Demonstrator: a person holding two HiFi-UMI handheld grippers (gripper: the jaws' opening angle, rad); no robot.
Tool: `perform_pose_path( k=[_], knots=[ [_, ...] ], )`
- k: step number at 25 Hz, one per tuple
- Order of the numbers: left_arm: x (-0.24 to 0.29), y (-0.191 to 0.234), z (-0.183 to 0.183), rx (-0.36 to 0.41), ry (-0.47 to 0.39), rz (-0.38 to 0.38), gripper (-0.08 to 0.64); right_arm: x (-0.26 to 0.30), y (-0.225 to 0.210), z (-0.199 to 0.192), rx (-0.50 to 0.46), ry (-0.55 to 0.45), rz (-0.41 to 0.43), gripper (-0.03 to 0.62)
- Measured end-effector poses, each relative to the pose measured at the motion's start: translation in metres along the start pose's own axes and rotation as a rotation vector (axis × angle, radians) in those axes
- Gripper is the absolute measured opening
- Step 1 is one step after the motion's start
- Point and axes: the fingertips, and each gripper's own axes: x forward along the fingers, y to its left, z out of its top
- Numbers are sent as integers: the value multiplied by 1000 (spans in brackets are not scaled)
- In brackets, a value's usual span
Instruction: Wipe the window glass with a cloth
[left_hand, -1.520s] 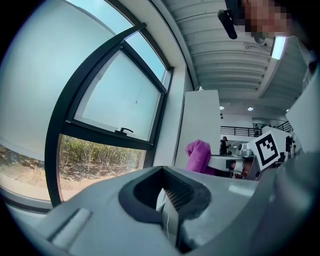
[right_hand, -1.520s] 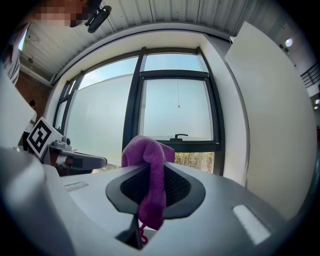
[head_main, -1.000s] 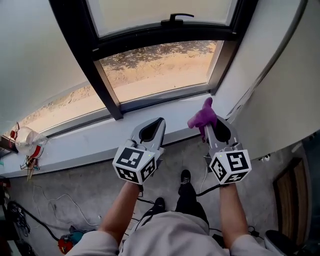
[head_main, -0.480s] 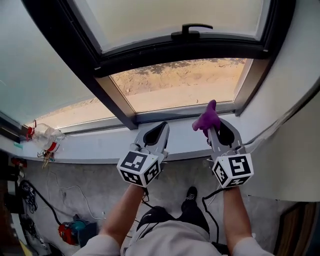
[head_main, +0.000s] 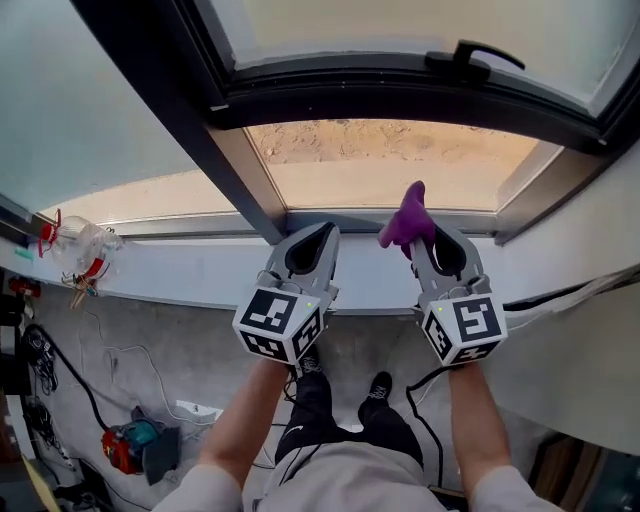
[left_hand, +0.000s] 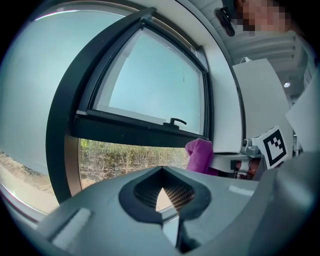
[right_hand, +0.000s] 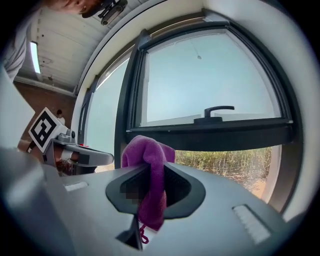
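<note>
A purple cloth (head_main: 407, 215) (right_hand: 148, 172) (left_hand: 199, 155) sticks up from the tips of my right gripper (head_main: 421, 232) (right_hand: 150, 177), which is shut on it. My left gripper (head_main: 322, 236) (left_hand: 167, 192) is shut with nothing in it, level with the right one. Both are held out over the white sill (head_main: 195, 274), short of the window glass (head_main: 400, 165) (right_hand: 210, 80) (left_hand: 150, 80). The glass sits in a dark frame (head_main: 240, 190) with a black handle (head_main: 470, 55) (right_hand: 215, 111) (left_hand: 175, 121) on the crossbar. The cloth is not touching the glass.
A clear plastic bottle and some small red items (head_main: 75, 250) lie at the left end of the sill. On the floor below are cables (head_main: 110, 370) and a red and teal tool (head_main: 130, 445). White wall (head_main: 590, 230) flanks the window on the right.
The head view has swung: the window frame and handle moved right and nearer. Both grippers stay side by side in front, the cloth still in the right one.
</note>
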Motion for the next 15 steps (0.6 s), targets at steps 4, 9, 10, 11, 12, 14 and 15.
perform_pose_path(
  k=[4,9,10,11,12,14,15],
  knots=[
    [5,80,-17,-41,-1,26,0,78,41,-21,-39,50,41,83],
    [-7,152,-35,-49,30,83,0,168,88,-44,-119,102,119,83],
    [-8,167,-40,-47,36,99,0,190,97,-47,-135,101,140,83],
    [-9,181,-45,-46,37,115,0,211,104,-50,-148,97,159,83],
    [-8,195,-49,-45,34,131,0,232,110,-52,-160,89,174,83],
    [-8,215,-59,-47,25,159,0,269,121,-57,-180,69,199,83],
    [-8,222,-64,-48,21,170,0,284,126,-60,-187,58,208,83]
  ],
)
